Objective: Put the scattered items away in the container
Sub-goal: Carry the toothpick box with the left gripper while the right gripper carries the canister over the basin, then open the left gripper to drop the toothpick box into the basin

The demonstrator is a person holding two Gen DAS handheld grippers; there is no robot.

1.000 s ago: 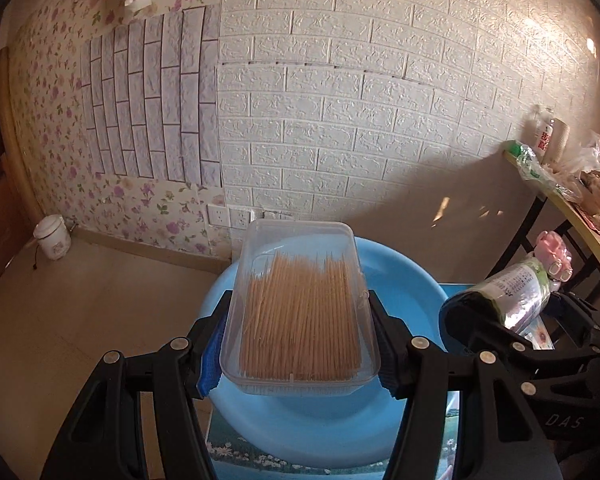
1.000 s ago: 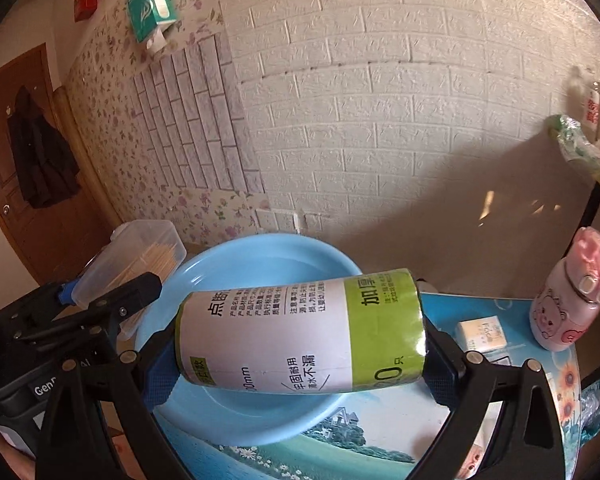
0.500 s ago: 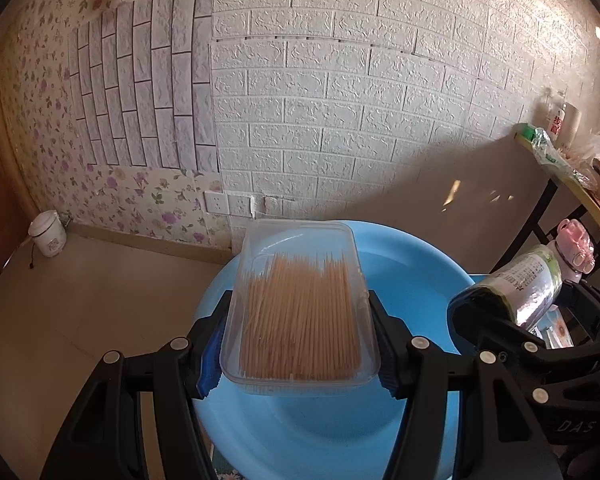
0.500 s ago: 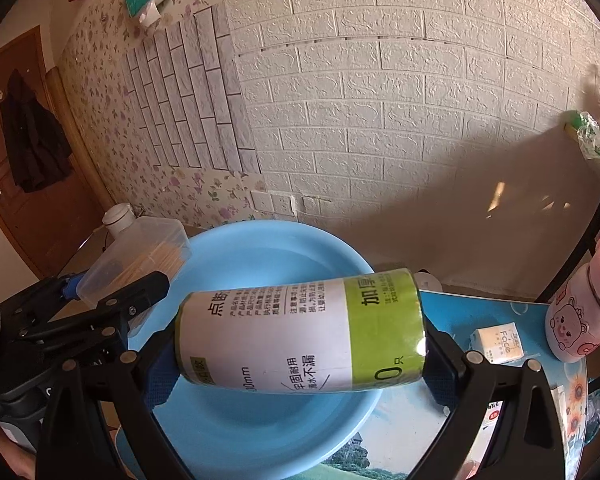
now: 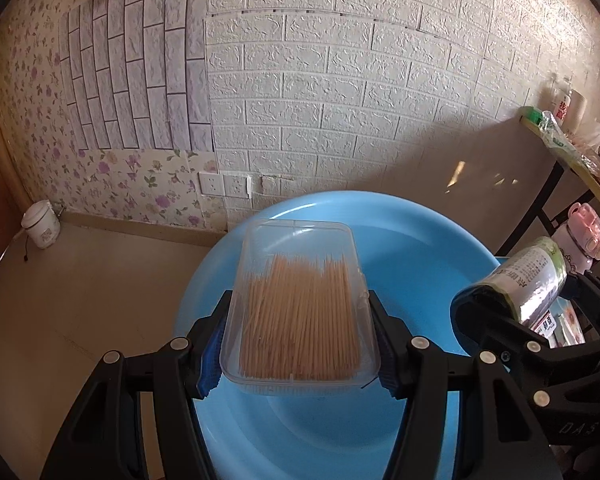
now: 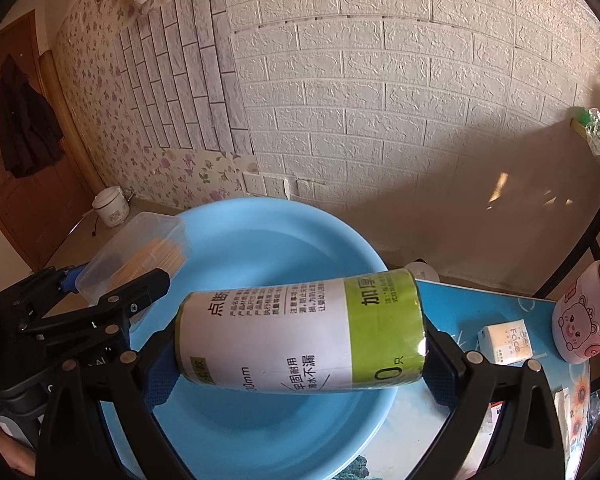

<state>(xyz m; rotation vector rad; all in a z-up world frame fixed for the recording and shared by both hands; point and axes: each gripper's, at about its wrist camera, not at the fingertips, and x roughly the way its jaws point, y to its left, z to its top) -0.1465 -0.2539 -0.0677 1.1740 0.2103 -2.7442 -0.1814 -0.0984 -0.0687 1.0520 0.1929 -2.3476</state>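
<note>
The blue basin (image 5: 420,248) sits on the desk (image 6: 540,380). Above it, the left tongs (image 5: 300,344) clamp a clear toothpick box (image 5: 300,304); at three o'clock, the right tongs (image 6: 300,356) clamp a bag roll (image 6: 300,336) endwise.

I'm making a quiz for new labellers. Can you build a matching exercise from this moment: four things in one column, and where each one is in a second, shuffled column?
Things:
1. toothpick box
2. roll
3. pink bottle
4. white carton

Places:
A. lying on the table, right of the basin
B. held in the right claw, above the basin
C. held in the left claw, above the basin
D. standing at the table's right edge

Pairs: 1-C, 2-B, 3-D, 4-A
</note>
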